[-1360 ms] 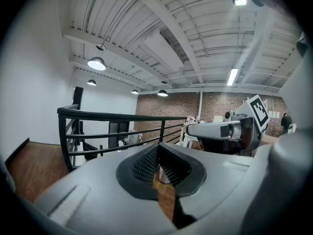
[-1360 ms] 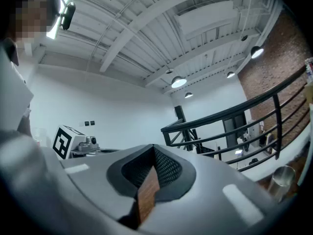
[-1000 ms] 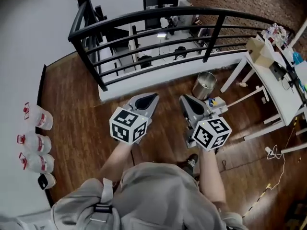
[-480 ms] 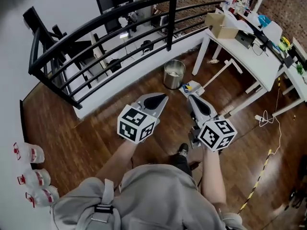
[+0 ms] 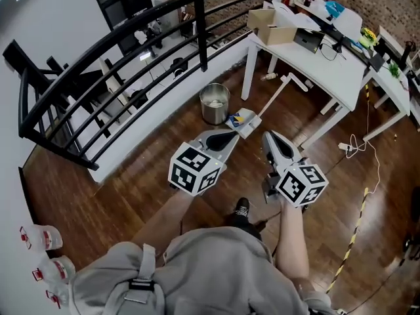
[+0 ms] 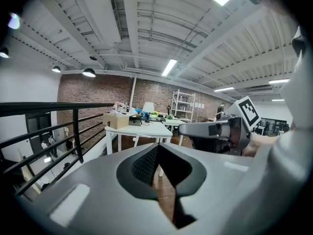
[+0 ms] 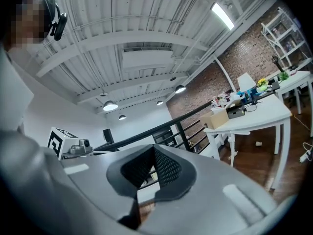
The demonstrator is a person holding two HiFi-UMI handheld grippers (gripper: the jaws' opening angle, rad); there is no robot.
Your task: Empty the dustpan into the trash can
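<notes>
Nearest me are my two tools, each with one marker cube, held side by side over the wood floor (image 5: 131, 176). The left tool (image 5: 226, 136) has its jaws pressed together with nothing between them. The right tool (image 5: 270, 140) is the same: jaws fully closed and empty. Below them I see one dark shoe (image 5: 241, 209).

Just past the tool tips lies the one dustpan (image 5: 241, 120). It sits flat on the floor with some yellow and blue bits in it. Its long pale handle slants away toward a leg of the near worktop. Neither tool is on it.

Just beside the dustpan, to its left in the head view, stands the one trash can (image 5: 213, 113). It is round, metal, upright and open on top.

Three clear jugs (image 5: 41, 238) line the left edge.

Farther off, two white worktops (image 5: 295, 54) stand at the right. One cardboard box (image 5: 268, 25) sits on the nearer worktop, among clutter too small to count. One black railing (image 5: 131, 54) curves behind the can.
</notes>
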